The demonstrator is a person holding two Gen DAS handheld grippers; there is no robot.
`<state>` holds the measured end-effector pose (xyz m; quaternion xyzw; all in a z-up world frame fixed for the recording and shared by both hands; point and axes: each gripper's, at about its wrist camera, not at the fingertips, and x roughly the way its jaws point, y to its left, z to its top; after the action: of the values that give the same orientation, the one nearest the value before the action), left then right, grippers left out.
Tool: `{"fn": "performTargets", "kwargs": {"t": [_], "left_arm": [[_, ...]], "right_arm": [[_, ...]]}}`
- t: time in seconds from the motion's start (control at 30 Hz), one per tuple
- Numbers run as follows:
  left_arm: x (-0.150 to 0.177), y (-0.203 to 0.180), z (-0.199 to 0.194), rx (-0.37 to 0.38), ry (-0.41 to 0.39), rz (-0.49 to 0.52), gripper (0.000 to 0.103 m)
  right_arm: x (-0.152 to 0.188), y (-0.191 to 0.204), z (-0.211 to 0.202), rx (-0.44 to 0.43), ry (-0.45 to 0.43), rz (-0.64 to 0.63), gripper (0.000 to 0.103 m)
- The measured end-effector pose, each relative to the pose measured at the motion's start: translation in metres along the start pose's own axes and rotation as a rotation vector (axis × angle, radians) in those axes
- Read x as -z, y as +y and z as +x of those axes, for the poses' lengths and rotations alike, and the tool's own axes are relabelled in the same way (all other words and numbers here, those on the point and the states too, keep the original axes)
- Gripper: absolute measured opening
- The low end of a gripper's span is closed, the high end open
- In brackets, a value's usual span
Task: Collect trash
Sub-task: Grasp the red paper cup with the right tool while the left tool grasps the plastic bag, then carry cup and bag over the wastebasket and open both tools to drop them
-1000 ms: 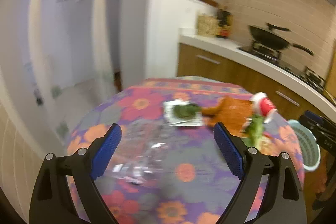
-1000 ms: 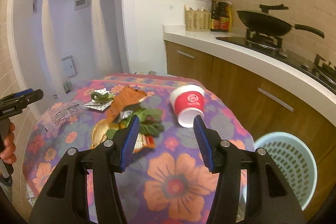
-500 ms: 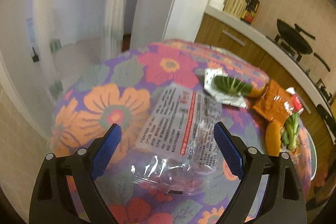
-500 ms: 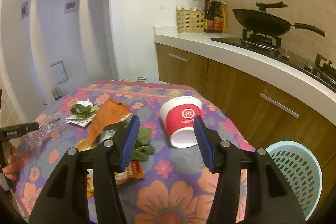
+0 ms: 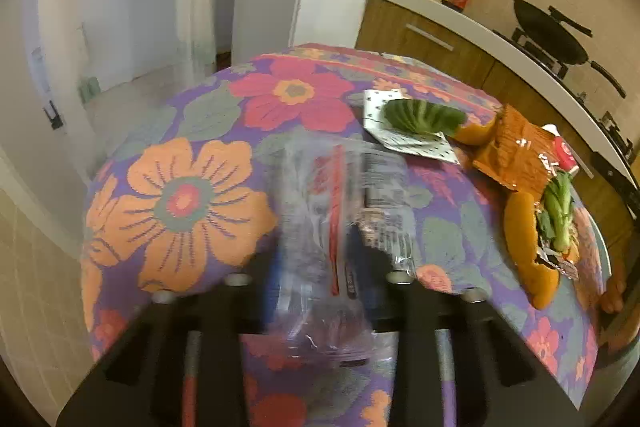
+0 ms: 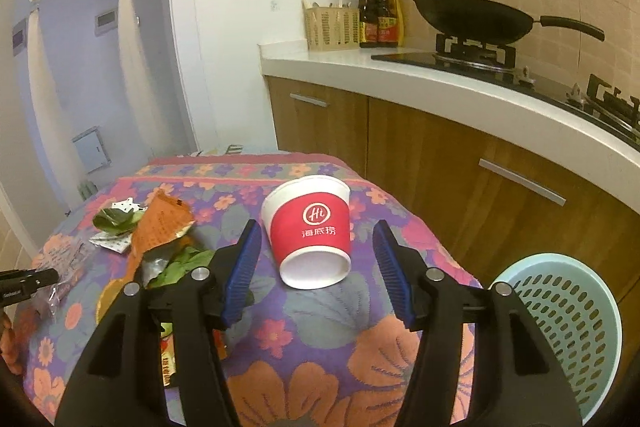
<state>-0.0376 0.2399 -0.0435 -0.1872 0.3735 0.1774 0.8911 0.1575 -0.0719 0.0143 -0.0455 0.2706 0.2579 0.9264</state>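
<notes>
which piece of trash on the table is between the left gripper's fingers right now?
The clear plastic bag with red and black print, bunched between the closing left gripper. The orange wrapper and the red-and-white paper cup lie untouched farther off.

- The table (image 6: pixel 320 379) stands before the kitchen counter (image 6: pixel 460 83).
- The paper cup (image 6: pixel 310 231) lies on its side near the table's far right edge, between the right gripper (image 6: pixel 316 267) fingers but untouched.
- The basket (image 6: pixel 568 331) sits on the floor off the table's right edge.
- The snack wrapper (image 6: pixel 160 223) and leafy greens (image 6: pixel 180 267) lie left of the cup.
- The napkin (image 5: pixel 404 135) carries a leaf (image 5: pixel 420 115).
- The clear plastic bag (image 5: pixel 340 203) lies at the table's left edge, with the left gripper (image 5: pixel 320 267) jaws closing around it.
</notes>
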Motion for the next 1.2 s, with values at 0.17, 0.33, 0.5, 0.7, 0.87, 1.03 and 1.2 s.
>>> {"fn": "performTargets", "kwargs": {"t": [0.17,0.33,0.5,0.7,0.87,1.03,1.2], "left_arm": [[0.004,-0.005,-0.009,0.017,-0.045,0.023,0.011],[0.007,-0.006,-0.017,0.069,-0.078,0.030,0.011],[0.010,-0.009,-0.027,0.139,-0.118,0.037,0.011],[0.011,-0.013,-0.027,0.143,-0.117,0.055,0.011],[0.012,-0.014,-0.028,0.149,-0.119,0.059,0.011],[0.012,-0.016,-0.026,0.146,-0.115,0.071,0.011],[0.012,-0.016,-0.026,0.146,-0.116,0.069,0.011]], "right_arm": [[-0.004,-0.003,0.021,0.016,0.056,0.014,0.065],[-0.009,0.000,0.047,0.025,0.124,0.009,0.065],[-0.014,0.000,0.067,0.006,0.173,0.031,0.065],[-0.014,-0.006,0.077,-0.052,0.226,0.073,0.065],[-0.015,-0.025,0.076,-0.146,0.206,0.188,0.065],[-0.013,-0.036,0.097,-0.207,0.297,0.278,0.061],[-0.013,-0.025,0.096,-0.213,0.306,0.242,0.050]]}}
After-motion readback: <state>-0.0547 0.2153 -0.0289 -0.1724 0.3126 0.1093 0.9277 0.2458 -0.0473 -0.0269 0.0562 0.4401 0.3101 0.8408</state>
